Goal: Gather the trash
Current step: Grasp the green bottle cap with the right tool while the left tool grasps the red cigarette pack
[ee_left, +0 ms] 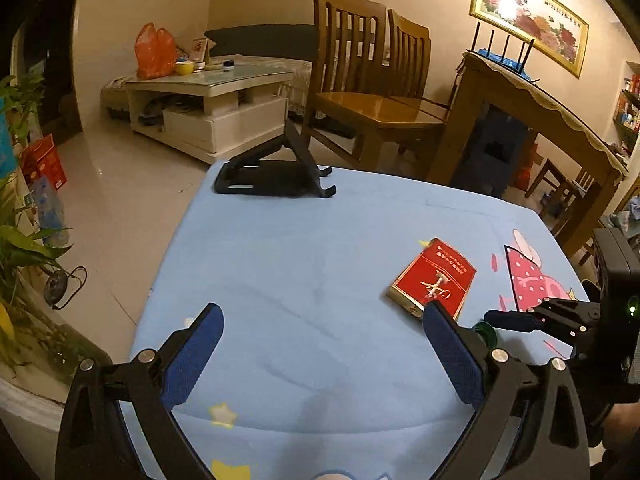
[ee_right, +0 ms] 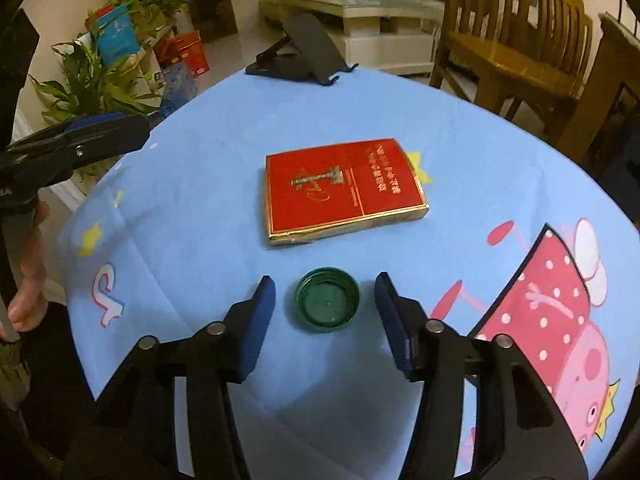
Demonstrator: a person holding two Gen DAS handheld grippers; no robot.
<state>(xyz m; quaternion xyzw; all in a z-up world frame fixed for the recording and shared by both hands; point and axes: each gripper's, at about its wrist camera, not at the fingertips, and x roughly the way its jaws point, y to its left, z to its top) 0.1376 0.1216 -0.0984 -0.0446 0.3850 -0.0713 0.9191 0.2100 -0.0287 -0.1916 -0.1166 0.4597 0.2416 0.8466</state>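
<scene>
A green bottle cap (ee_right: pixel 327 305) lies open side up on the blue cartoon tablecloth (ee_right: pixel 200 208). My right gripper (ee_right: pixel 325 282) stands open around it, a blue pad on each side with a gap between each pad and the cap. Just beyond the cap lies a flat red cigarette pack (ee_right: pixel 344 190) with gold edges. In the left wrist view my left gripper (ee_left: pixel 323 311) is open wide over bare cloth with nothing between its fingers. The red pack (ee_left: pixel 434 278) lies by its right fingertip, and the right gripper (ee_left: pixel 504 318) comes in from the right with the cap (ee_left: pixel 486 330) mostly hidden.
A black folding phone stand (ee_left: pixel 276 176) sits at the table's far edge. Wooden chairs (ee_left: pixel 372 92) and a wooden table (ee_left: pixel 540 120) stand behind on the right, a white coffee table (ee_left: pixel 208 96) farther back. Potted plants (ee_right: pixel 92 76) crowd the left side.
</scene>
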